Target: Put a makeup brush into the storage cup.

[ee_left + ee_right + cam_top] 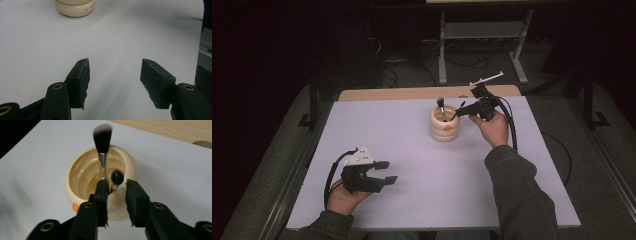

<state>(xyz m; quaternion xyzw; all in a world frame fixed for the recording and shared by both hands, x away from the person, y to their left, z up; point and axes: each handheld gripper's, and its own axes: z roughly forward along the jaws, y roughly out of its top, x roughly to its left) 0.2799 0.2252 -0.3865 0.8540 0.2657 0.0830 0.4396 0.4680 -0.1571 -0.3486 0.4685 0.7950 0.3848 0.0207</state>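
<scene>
Cream ribbed holder (445,124) stood on the white table (422,200), toward the far side, a bit right of centre; round, squat, stacked-ring shape, glossy tan inside, small orange blob (75,207) on its outer wall near the base, tiny red print on the lower ring in the left gripper view (75,7). Two makeup brushes stood in the holder: tall brush (102,150) with silver ferrule and black bristles tipped white, upright and leaning on the rim; small brush (117,178) with a round dark head, shorter, just beside the tall one, tilted toward the near rim. Right gripper (117,190) hovered just above the holder's rim on its right side, jaws a little apart with the small brush's head showing just past the gap; whether a pad touched the brush could not be told, and nothing looked clamped. Right hand (492,127) held that gripper just right of the holder. Left gripper (383,171) was well apart from the holder, near-left of it, low over the table, jaws wide apart and nothing between them. In the left gripper view (114,82) the holder's base sat far ahead, up left.
</scene>
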